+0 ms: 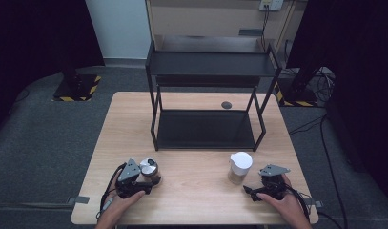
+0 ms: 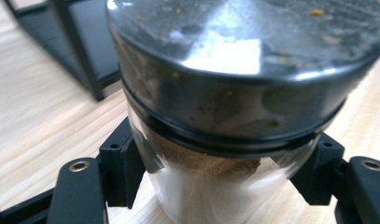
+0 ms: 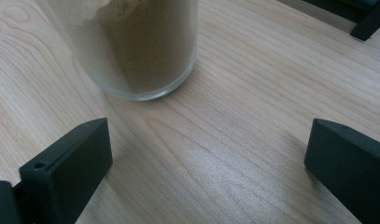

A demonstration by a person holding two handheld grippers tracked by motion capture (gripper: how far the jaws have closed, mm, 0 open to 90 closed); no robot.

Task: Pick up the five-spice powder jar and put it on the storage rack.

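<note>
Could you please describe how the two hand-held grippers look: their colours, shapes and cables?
The left gripper and right gripper are black, each topped with a grey three-cornered plate. Their fingers are blocky matt black pads with small round holes. A black cable loops from each body. No sleeves are visible on the forearms.

The worktop (image 1: 196, 191) is pale matt wood with visible grain. The left jar (image 2: 215, 186) is clear glass under a glossy, speckled metal lid (image 2: 243, 42). The right jar (image 3: 131, 51) is smooth clear glass. Both hand-held grippers' jaws look like matt black plastic.
</note>
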